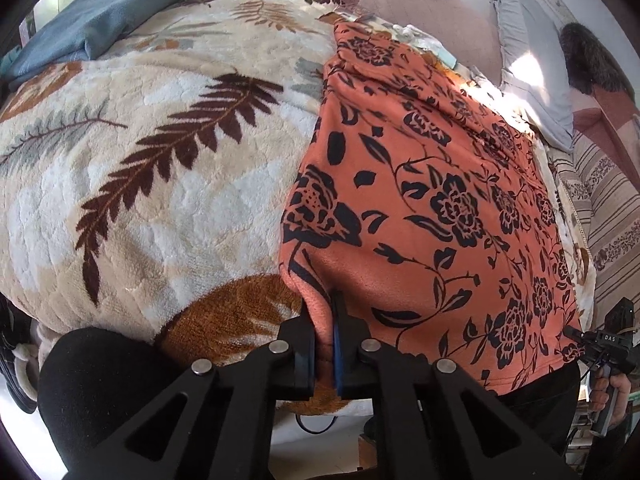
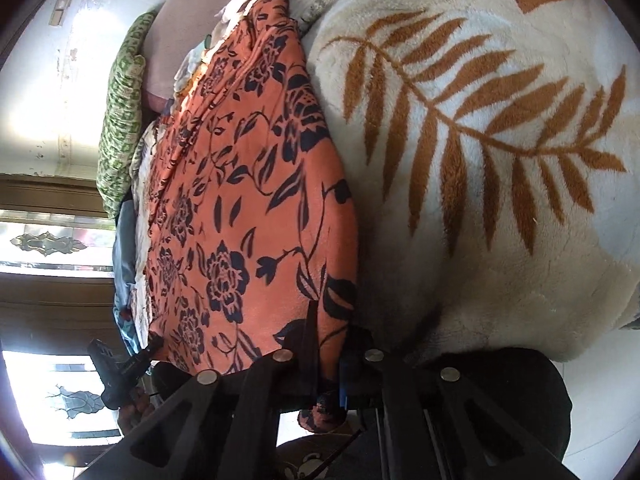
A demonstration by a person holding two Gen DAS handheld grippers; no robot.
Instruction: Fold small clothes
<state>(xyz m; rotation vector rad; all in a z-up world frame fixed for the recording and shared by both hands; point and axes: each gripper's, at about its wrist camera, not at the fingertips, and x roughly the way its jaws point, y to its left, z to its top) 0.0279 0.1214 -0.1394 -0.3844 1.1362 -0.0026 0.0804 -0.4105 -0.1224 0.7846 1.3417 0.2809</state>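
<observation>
An orange garment with a black flower print [image 1: 432, 184] lies spread flat on a plush leaf-patterned blanket [image 1: 160, 168]. My left gripper [image 1: 323, 308] is shut on the garment's near left corner, with a fold of orange cloth pinched between its pads. At the near right corner, the right gripper [image 1: 570, 334] shows small, held in a hand. In the right wrist view the garment [image 2: 240, 200] stretches away on the blanket [image 2: 480, 168]. My right gripper [image 2: 332, 320] is shut on its near corner, and cloth hangs below the jaws. The left gripper [image 2: 154, 344] holds the other corner.
A folded blue cloth [image 1: 100, 20] lies at the blanket's far left. A green patterned pillow [image 2: 120, 120] and a grey pillow [image 1: 528, 68] rest beyond the garment. A striped cover [image 1: 608, 208] hangs at the right. The bed's near edge drops to a light floor.
</observation>
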